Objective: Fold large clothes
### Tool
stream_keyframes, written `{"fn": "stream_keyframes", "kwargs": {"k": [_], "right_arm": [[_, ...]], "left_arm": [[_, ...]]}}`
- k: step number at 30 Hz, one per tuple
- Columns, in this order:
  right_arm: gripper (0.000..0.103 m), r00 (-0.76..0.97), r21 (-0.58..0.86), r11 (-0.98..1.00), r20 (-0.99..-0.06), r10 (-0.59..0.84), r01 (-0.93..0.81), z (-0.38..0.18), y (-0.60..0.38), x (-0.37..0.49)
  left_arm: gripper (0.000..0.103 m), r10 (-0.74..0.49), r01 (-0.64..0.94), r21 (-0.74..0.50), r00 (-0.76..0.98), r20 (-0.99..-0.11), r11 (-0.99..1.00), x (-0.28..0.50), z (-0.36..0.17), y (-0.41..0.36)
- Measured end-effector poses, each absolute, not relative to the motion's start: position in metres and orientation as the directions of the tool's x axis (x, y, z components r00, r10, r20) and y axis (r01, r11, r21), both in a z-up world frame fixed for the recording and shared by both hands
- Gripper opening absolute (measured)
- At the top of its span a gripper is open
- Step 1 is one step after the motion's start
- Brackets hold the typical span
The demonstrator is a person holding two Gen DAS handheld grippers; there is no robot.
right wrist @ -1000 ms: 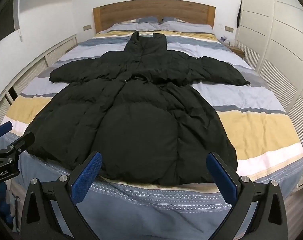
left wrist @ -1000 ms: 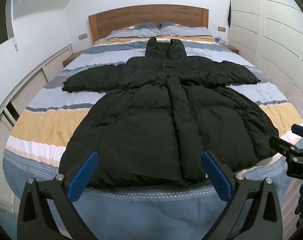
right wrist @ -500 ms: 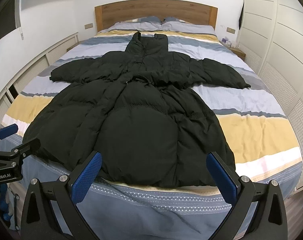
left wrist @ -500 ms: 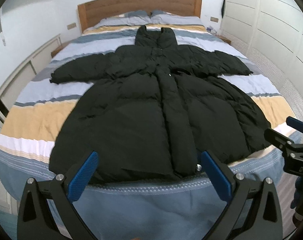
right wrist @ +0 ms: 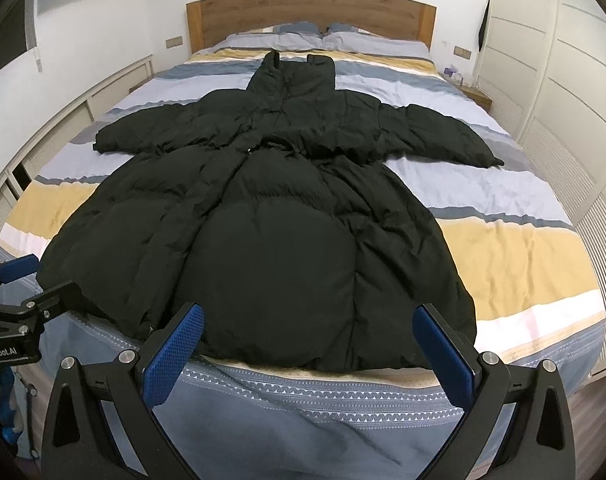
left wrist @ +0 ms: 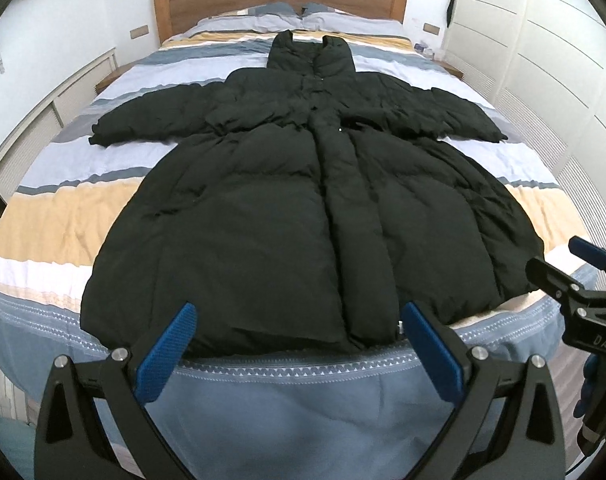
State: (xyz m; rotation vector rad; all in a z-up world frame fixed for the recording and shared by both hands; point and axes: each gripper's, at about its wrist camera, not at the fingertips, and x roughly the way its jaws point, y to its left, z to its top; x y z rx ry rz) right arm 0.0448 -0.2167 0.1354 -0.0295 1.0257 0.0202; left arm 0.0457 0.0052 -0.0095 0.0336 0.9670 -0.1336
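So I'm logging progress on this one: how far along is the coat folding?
Done: the black coat lies spread flat on the striped bed, sleeves out. In hand: nothing; the left gripper and right gripper are open at the hem. Left: every fold.

I see a puffy quilted coat (left wrist: 263,216) in matt black cloth with a faint sheen, on a striped woven duvet (left wrist: 63,232). My left gripper (left wrist: 299,352) has matt black plastic arms, knurled blue pads (left wrist: 167,356) and bright metal screws. The far headboard (left wrist: 279,4) is satin wood.
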Motion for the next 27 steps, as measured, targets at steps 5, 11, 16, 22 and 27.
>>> {"fn": "stream_keyframes", "kwargs": {"k": [5, 11, 16, 22, 27], "right_arm": [[0.102, 0.505, -0.012, 0.999, -0.863, 0.005, -0.03, 0.129, -0.217, 0.048], [0.102, 0.486, -0.007, 0.999, -0.874, 0.009, -0.031, 0.119, -0.218, 0.052], [0.102, 0.465, 0.0, 0.999, -0.885, 0.016, -0.033, 0.108, -0.22, 0.059], [0.102, 0.461, 0.012, 0.999, -0.887, 0.025, -0.03, 0.096, -0.228, 0.073], [0.102, 0.474, 0.013, 1.0, -0.88, 0.016, -0.01, 0.089, -0.242, 0.091]], "left_arm": [[0.103, -0.06, 0.12, 0.012, 0.58, -0.812, 0.993, 0.047, -0.01, 0.002], [0.103, -0.025, 0.11, 0.05, 0.59, -0.807, 0.993, 0.052, -0.015, 0.001], [0.103, -0.001, 0.085, 0.067, 0.624, -0.781, 0.994, 0.057, -0.015, 0.001], [0.103, -0.017, 0.102, 0.061, 0.632, -0.775, 0.993, 0.068, -0.018, -0.002], [0.103, -0.012, 0.134, 0.09, 0.613, -0.79, 0.987, 0.086, -0.024, -0.008]]}}
